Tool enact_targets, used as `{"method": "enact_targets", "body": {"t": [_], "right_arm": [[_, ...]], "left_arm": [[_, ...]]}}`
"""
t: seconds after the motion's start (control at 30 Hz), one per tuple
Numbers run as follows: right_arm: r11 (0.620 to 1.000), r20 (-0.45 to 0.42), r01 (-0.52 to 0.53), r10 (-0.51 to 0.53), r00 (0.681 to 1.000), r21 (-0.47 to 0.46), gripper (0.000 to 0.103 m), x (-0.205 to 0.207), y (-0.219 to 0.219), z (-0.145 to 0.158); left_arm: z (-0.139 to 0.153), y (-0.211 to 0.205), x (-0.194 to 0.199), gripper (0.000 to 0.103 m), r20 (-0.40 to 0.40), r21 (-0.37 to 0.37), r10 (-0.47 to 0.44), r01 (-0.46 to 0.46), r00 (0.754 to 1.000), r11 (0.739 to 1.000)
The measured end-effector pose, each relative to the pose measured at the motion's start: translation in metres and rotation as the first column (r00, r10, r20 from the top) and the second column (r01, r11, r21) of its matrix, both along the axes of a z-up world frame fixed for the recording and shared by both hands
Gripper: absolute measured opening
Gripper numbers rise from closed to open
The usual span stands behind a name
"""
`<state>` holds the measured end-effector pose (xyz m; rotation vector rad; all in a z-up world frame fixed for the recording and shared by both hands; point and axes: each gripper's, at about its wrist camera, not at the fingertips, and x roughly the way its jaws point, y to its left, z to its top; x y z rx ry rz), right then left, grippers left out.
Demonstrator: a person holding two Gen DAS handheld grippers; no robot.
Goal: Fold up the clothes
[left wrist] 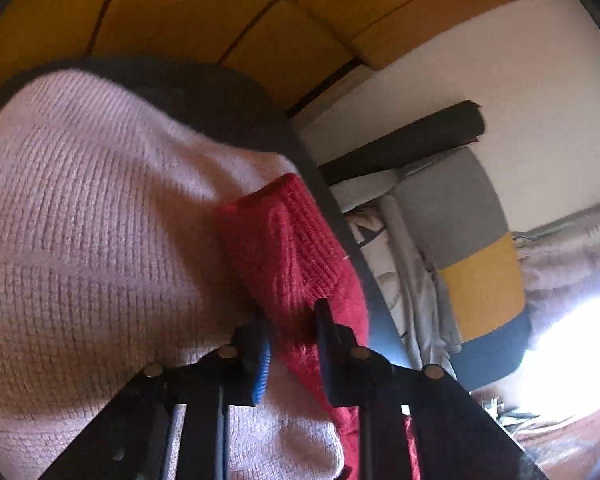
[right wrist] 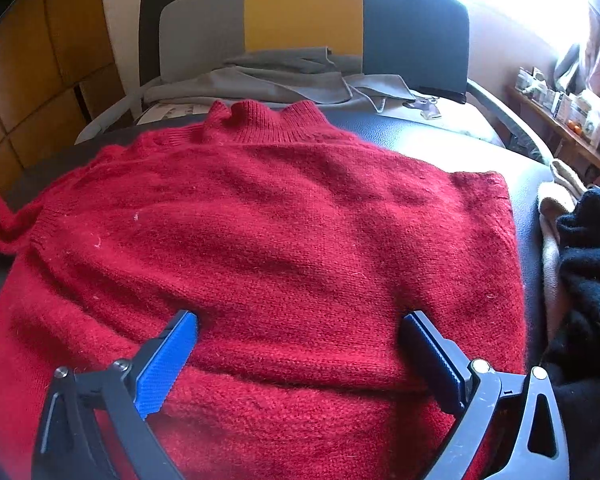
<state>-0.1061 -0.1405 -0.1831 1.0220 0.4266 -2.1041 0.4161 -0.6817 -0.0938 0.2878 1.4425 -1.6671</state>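
Observation:
A red knit sweater (right wrist: 280,232) lies flat on a dark padded surface (right wrist: 404,128), collar at the far side. Its left sleeve trails off past the left edge. My right gripper (right wrist: 300,320) stands wide open, both fingertips resting on the sweater's lower body. In the left wrist view, my left gripper (left wrist: 292,320) is shut on the red sleeve's ribbed cuff (left wrist: 284,240), which bunches between the pads. The cuff hangs in front of a pale pink knit cloth (left wrist: 92,220) that fills the left of that view.
A chair with a grey, yellow and dark back (right wrist: 304,12) stands beyond the sweater, grey clothes (right wrist: 284,76) heaped on its seat. A black garment (right wrist: 588,260) on cream cloth lies at the right. A cluttered shelf (right wrist: 560,108) runs along the right wall, wooden panels (right wrist: 40,80) at the left.

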Motion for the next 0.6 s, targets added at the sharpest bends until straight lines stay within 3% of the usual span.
{"method": "enact_targets", "body": {"t": [0.1,0.23,0.33,0.47,0.6], "right_arm": [[1.000,0.005,-0.001,0.001,1.000,-0.008,0.103,-0.001,0.001,0.000],[1.000,0.012,-0.003,0.003,1.000,-0.020,0.103,-0.002,0.002,0.000],[1.000,0.015,-0.004,0.005,1.000,-0.026,0.103,-0.002,0.002,0.000],[0.999,0.018,-0.005,0.006,1.000,-0.032,0.103,-0.002,0.003,0.000],[0.999,0.021,-0.006,0.007,1.000,-0.038,0.103,-0.003,0.004,0.000]], "left_arm": [[-0.004,-0.001,-0.001,0.007,-0.021,0.013,0.011,-0.011,1.000,1.000],[0.019,0.011,-0.032,0.007,-0.038,-0.105,-0.075,0.071,0.996,0.992],[0.043,0.030,-0.077,0.007,-0.029,-0.189,-0.189,0.180,0.982,0.965],[0.064,0.068,-0.167,0.007,-0.001,-0.279,-0.394,0.378,0.919,0.883],[0.057,0.111,-0.263,0.007,0.049,-0.296,-0.575,0.561,0.817,0.773]]}}
